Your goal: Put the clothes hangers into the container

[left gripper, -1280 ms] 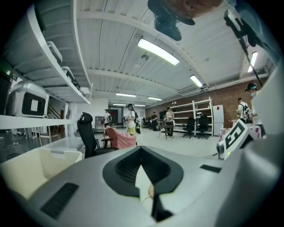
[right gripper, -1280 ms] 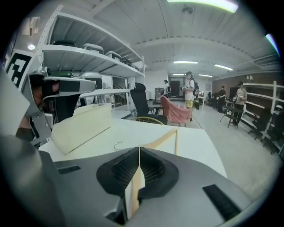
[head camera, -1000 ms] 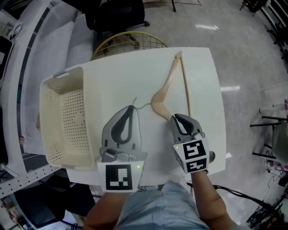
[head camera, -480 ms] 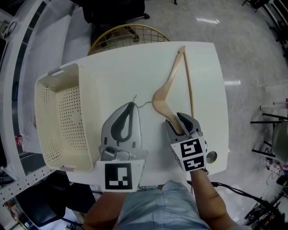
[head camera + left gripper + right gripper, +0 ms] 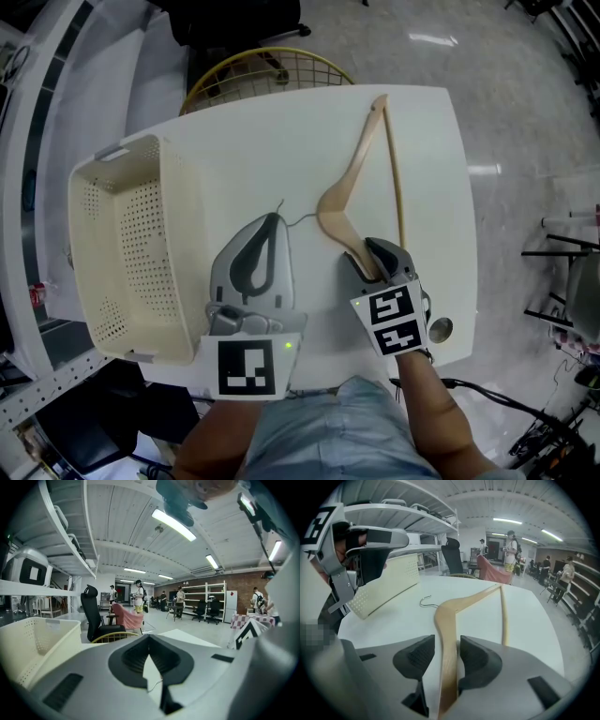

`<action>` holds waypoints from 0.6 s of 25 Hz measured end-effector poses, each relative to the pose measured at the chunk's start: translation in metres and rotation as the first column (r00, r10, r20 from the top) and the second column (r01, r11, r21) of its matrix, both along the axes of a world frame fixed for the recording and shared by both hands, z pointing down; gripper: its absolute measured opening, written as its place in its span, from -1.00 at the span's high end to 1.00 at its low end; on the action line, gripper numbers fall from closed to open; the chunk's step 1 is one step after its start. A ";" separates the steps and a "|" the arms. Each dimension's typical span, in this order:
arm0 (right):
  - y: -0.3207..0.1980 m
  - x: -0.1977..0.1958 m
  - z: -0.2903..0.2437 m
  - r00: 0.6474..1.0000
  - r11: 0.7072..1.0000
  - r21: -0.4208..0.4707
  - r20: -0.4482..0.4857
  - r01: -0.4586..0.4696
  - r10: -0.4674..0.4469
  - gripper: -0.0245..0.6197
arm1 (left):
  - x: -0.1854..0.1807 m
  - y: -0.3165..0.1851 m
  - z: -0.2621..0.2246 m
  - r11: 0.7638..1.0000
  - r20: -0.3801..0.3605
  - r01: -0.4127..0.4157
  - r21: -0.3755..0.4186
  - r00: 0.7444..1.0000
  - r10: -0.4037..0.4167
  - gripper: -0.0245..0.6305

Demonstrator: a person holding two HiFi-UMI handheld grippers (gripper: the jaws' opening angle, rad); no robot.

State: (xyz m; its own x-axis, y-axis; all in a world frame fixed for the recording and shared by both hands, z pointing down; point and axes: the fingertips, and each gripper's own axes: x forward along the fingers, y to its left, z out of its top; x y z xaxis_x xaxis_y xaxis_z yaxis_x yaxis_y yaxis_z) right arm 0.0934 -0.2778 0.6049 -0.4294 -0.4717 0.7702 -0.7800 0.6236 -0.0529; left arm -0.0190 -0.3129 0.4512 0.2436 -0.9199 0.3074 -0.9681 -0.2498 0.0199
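A wooden clothes hanger (image 5: 342, 192) lies flat on the white table (image 5: 244, 159), with its wire hook (image 5: 286, 217) pointing left. My right gripper (image 5: 370, 255) stands over the hanger's near arm. Its jaws opened wide and have just been closing a little. The arm (image 5: 449, 667) runs between the pads with a gap showing on its left side. My left gripper (image 5: 272, 217) rests near the hook, fingertips together and nothing held. The cream perforated basket (image 5: 141, 253) lies on the table's left side; in the left gripper view the basket (image 5: 33, 639) is at the left.
A yellow wire basket (image 5: 267, 80) stands on the floor beyond the table's far edge. A small round fitting (image 5: 439, 328) sits at the near right corner. The right gripper view shows the basket (image 5: 389, 585) left of the hanger (image 5: 464, 599). People and chairs are far off.
My right gripper was shut a second ago; its jaws now stand apart on either side of the hanger's near arm, and it has come down a little. The left gripper has hardly moved.
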 end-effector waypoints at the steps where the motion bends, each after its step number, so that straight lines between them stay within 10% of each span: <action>1: -0.001 0.000 0.000 1.000 1.000 -0.004 0.002 -0.003 0.003 0.38 | 0.000 -0.001 0.000 1.000 0.000 0.000 0.001 1.000 0.000 0.89; 15: -0.004 0.002 -0.001 1.000 1.000 0.026 -0.015 0.004 -0.003 0.62 | -0.001 -0.002 -0.001 1.000 0.000 -0.008 0.005 1.000 0.008 0.89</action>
State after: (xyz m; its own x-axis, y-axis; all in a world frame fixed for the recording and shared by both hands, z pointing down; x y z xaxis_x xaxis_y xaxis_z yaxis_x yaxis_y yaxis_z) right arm 0.0956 -0.2817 0.6037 -0.4195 -0.4905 0.7638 -0.7784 0.6273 -0.0248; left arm -0.0198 -0.3152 0.4498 0.2512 -0.9195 0.3024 -0.9660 -0.2579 0.0183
